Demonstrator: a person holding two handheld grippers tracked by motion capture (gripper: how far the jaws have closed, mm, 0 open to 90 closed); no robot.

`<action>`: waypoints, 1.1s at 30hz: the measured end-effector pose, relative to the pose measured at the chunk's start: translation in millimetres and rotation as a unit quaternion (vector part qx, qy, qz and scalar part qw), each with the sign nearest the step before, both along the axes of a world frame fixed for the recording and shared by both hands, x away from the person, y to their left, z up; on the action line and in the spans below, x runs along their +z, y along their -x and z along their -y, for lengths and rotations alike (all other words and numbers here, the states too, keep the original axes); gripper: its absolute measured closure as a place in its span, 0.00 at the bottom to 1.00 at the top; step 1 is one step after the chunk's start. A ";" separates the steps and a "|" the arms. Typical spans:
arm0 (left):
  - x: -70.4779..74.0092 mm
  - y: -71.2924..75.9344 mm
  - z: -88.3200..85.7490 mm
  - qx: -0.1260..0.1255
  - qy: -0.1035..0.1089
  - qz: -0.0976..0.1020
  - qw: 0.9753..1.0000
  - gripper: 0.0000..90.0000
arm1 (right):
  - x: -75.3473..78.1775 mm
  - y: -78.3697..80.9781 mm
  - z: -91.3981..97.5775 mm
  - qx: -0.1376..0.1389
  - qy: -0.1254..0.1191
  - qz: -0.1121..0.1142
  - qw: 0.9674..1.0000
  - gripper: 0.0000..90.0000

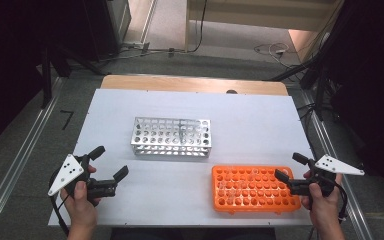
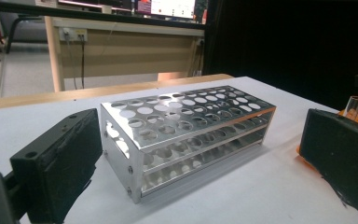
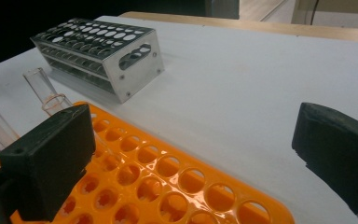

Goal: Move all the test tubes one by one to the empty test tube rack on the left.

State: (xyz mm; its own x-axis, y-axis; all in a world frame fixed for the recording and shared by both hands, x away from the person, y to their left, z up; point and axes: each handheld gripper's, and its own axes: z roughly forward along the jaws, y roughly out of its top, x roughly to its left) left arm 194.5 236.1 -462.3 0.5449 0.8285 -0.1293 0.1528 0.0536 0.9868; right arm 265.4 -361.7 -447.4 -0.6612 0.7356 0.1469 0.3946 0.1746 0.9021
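A silver metal tube rack (image 1: 172, 136) lies in the middle of the white table (image 1: 260, 125), its holes empty. An orange plastic rack (image 1: 252, 189) sits at the front right with clear glass tubes (image 3: 46, 95) standing in its left part. My left gripper (image 1: 109, 163) hovers at the front left, open and empty, pointing toward the metal rack (image 2: 186, 135). My right gripper (image 1: 291, 166) is open and empty at the orange rack's right end, its jaws over the rack's holes (image 3: 168, 186). A hand holds each gripper.
The table's wooden far edge (image 1: 195, 84) borders a grey floor with cables. Metal rails (image 1: 10, 170) run along both sides. Dark curtains stand left and right. Bare table lies between the two racks and behind the metal one.
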 end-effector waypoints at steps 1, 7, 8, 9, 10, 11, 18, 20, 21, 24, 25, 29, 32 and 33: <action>0.0 -0.1 0.5 -0.001 0.001 -0.001 1.000 0.00 | 0.1 0.5 -1.3 -0.001 0.000 -0.001 1.000 0.04; 1.5 1.9 1.1 0.006 0.000 0.002 1.000 0.00 | 0.8 2.5 -16.0 0.016 0.010 -0.016 1.000 0.17; 1.5 1.9 1.4 0.004 0.000 0.001 1.000 0.00 | 0.6 3.4 -19.2 0.019 0.013 -0.017 1.000 0.20; 1.3 1.6 1.9 0.003 0.000 -0.001 1.000 0.00 | 0.1 3.9 -22.5 0.022 0.016 -0.020 0.999 0.23; 1.1 1.3 2.5 0.003 -0.001 -0.004 1.000 0.00 | -0.7 4.6 -26.0 0.028 0.018 -0.025 0.999 0.26; 1.0 0.8 3.3 0.003 -0.003 -0.004 1.000 0.00 | -1.7 5.3 -29.4 0.036 0.023 -0.026 0.999 0.29; 1.1 0.2 8.4 -0.002 -0.008 -0.006 1.000 0.00 | -6.2 6.9 -43.1 0.082 0.047 -0.045 0.995 0.43; 1.1 -0.1 9.5 -0.003 -0.009 -0.007 1.000 0.00 | -6.7 6.6 -43.7 0.086 0.050 -0.049 0.994 0.45; 1.2 -0.1 9.9 -0.004 -0.010 -0.007 1.000 0.00 | -6.9 6.7 -44.4 0.088 0.052 -0.050 0.993 0.46; 1.4 0.0 11.8 -0.006 -0.011 -0.007 1.000 0.00 | -7.1 7.3 -48.2 0.099 0.060 -0.052 0.992 0.47; 1.4 0.1 12.3 -0.005 -0.012 -0.007 1.000 0.00 | -7.1 7.8 -49.9 0.103 0.062 -0.053 0.991 0.47; 1.7 0.2 13.3 -0.005 -0.014 -0.006 1.000 0.00 | -7.6 8.5 -55.7 0.115 0.075 -0.056 0.989 0.49; 1.2 0.0 13.4 -0.005 -0.017 -0.007 1.000 0.00 | -8.2 8.4 -59.2 0.120 0.082 -0.059 0.988 0.51; 1.2 0.1 13.4 -0.005 -0.017 -0.008 1.000 0.00 | -8.2 8.2 -60.0 0.123 0.085 -0.062 0.987 0.52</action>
